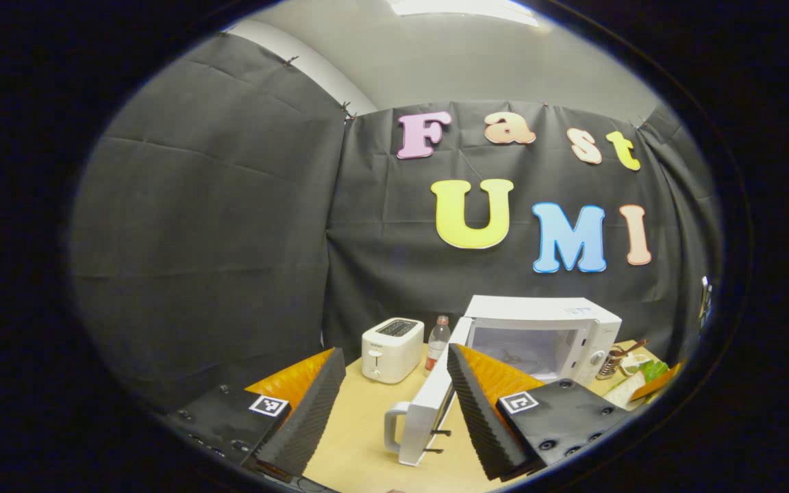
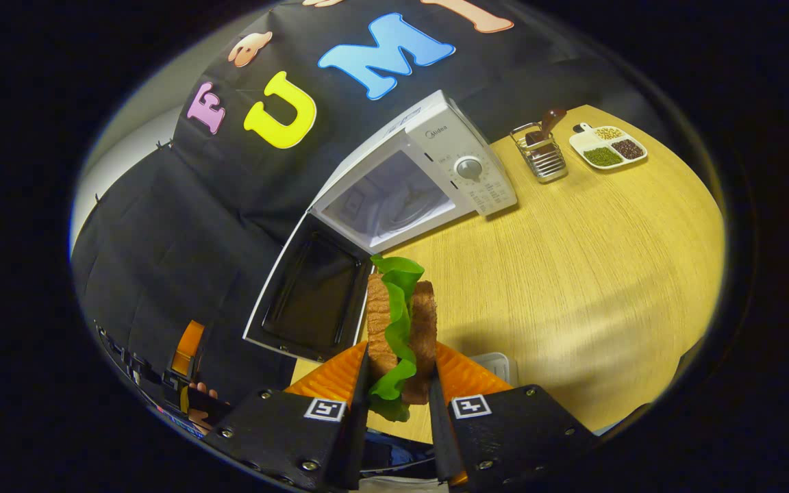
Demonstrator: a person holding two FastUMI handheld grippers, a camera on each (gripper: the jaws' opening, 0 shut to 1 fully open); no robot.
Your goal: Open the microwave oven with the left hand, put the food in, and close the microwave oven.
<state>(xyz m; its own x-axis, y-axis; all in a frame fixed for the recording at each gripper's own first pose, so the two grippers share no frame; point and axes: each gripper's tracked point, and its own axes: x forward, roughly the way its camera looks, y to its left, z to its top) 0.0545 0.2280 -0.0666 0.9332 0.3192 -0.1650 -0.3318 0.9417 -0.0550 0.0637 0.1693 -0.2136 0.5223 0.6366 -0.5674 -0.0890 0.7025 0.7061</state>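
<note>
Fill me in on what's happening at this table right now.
A person is working with two handheld grippers. The microwave oven sits on the wooden table with its door swung open. The right gripper is shut on a sandwich with lettuce, held upright in front of the open cavity, not yet inside. The left gripper is open and holds nothing, near the door's edge. A toaster and a bottle stand beside the oven.

Toaster (image 1: 392, 349), bottle (image 1: 438, 340) left of microwave (image 1: 545, 335).

Bright overhead light; strong fisheye warp
</note>
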